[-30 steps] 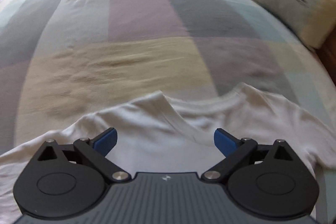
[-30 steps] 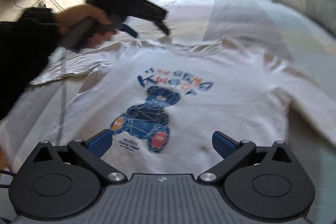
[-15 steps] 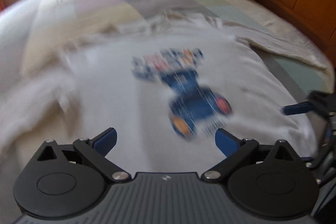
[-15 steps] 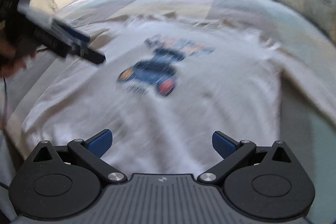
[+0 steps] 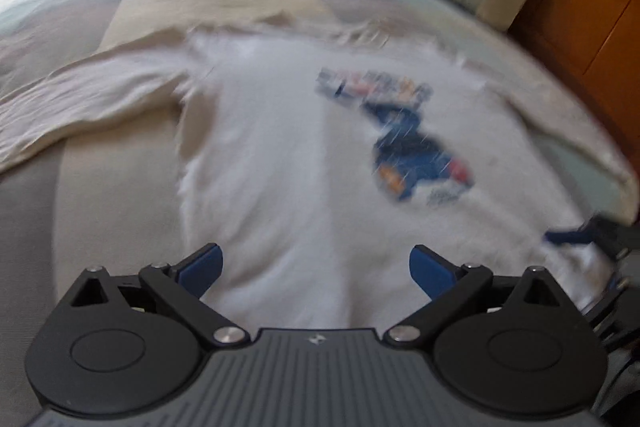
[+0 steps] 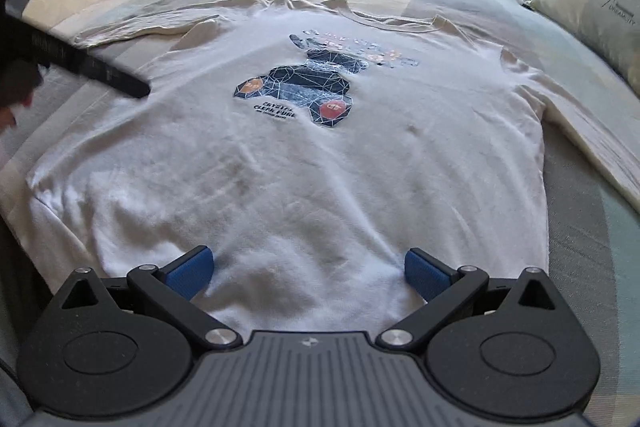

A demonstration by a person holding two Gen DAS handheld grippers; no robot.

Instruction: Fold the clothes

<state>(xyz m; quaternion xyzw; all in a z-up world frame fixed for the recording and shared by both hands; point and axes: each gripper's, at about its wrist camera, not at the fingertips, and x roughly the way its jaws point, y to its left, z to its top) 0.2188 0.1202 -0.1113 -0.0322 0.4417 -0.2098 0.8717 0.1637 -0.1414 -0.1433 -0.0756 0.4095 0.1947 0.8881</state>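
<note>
Both tongs gape wide, gripping nothing: right tongs (image 6: 306, 269) at the white sweatshirt's (image 6: 320, 163) 6 o'clock hem, left tongs (image 5: 316, 265) seemingly likewise, blurred. Sweatshirt lies flat on the bed (image 6: 580, 227).

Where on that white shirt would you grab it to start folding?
Probably the bottom hem of the white shirt, near its two corners, coming in low from the near bed edge. The shirt lies flat, print up, and the hem is the free edge closest to the open right tool and the open left tool.
</note>
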